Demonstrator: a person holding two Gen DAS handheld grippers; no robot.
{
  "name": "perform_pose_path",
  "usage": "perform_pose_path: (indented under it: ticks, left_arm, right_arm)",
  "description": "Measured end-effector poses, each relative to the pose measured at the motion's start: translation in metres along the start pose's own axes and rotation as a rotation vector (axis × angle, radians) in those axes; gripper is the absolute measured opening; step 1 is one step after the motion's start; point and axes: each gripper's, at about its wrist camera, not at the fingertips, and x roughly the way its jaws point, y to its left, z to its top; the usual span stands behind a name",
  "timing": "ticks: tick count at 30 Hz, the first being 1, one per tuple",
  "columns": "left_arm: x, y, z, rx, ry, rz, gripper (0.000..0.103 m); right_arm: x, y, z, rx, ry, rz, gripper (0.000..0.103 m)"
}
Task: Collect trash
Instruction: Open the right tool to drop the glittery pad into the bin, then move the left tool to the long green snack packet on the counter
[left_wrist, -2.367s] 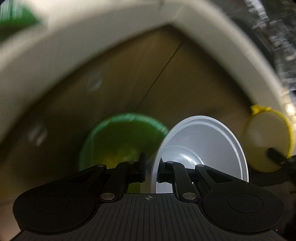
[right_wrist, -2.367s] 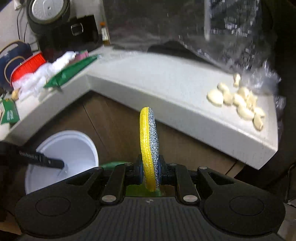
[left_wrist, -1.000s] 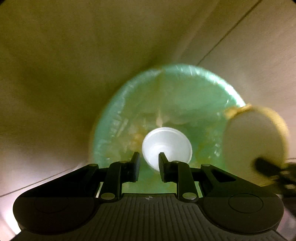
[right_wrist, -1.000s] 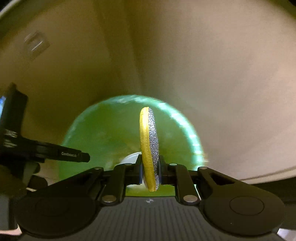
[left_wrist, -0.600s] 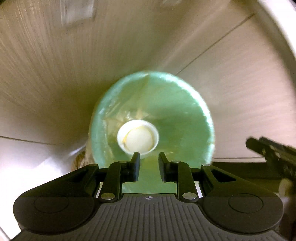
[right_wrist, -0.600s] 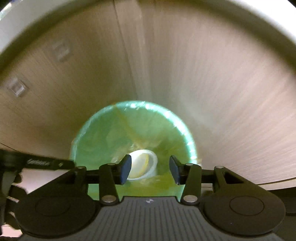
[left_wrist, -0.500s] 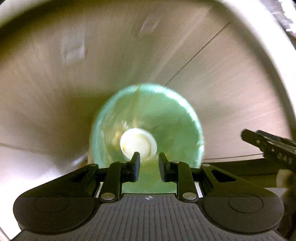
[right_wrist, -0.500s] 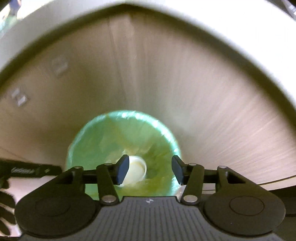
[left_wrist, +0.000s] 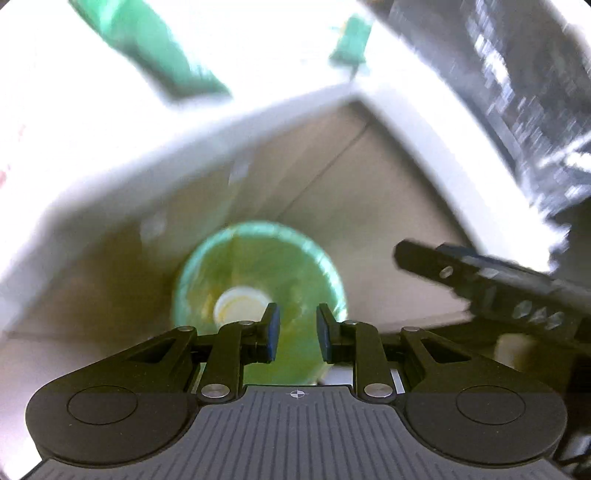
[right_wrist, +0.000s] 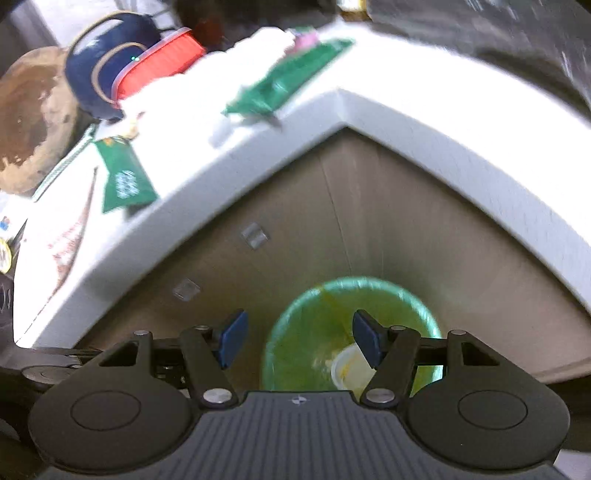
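Both tools hang empty above the bin (right_wrist: 354, 332): left tool (left_wrist: 297, 336) slightly apart, right tool (right_wrist: 299, 341) wide apart; a cup (left_wrist: 236, 306) lies inside.

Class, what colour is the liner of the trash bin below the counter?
Green, a translucent bin liner; the right wrist view shows it best.

The bin (right_wrist: 354, 332) has a green liner, the cup (right_wrist: 349, 371) inside is white, and the counter (right_wrist: 424, 122) is white.
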Motion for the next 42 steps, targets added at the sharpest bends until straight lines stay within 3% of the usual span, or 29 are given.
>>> perform_pose_path:
  ticks: [3, 6, 8, 13, 16, 19, 26, 29, 35, 42]
  left_arm:
    - [-0.042, 0.016, 0.024, -0.009, -0.146, -0.01, 0.025]
    - [-0.079, 0.044, 0.054, -0.028, -0.314, 0.057, 0.025]
    - [-0.085, 0.068, 0.073, -0.06, -0.355, 0.078, 0.025]
    - [-0.083, 0.111, 0.108, -0.122, -0.352, 0.074, 0.025]
    - [-0.07, 0.115, 0.122, -0.14, -0.328, 0.065, 0.025]
    - [-0.058, 0.104, 0.131, -0.093, -0.315, 0.081, 0.025]
    - [-0.035, 0.084, 0.127, -0.083, -0.355, 0.146, 0.025]
    - [-0.03, 0.077, 0.129, -0.087, -0.366, 0.183, 0.025]
    - [-0.021, 0.052, 0.128, 0.025, -0.375, 0.341, 0.029]
    - [-0.025, 0.057, 0.125, 0.008, -0.378, 0.413, 0.033]
  right_arm:
    - [-0.005, 0.019, 0.017, -0.051, -0.085, -0.033, 0.065]
    - [-0.005, 0.041, 0.037, -0.073, -0.165, -0.044, 0.068]
    - [0.007, 0.058, 0.051, -0.085, -0.188, -0.028, 0.069]
    - [0.023, 0.104, 0.069, -0.167, -0.236, 0.001, 0.069]
    - [0.033, 0.122, 0.068, -0.195, -0.248, -0.049, 0.069]
    - [0.036, 0.129, 0.065, -0.236, -0.258, -0.125, 0.069]
    - [0.043, 0.091, 0.082, -0.222, -0.269, -0.187, 0.069]
    - [0.041, 0.073, 0.086, -0.22, -0.286, -0.201, 0.075]
    - [0.038, 0.045, 0.096, -0.21, -0.312, -0.175, 0.078]
    - [0.039, 0.03, 0.101, -0.18, -0.313, -0.13, 0.078]
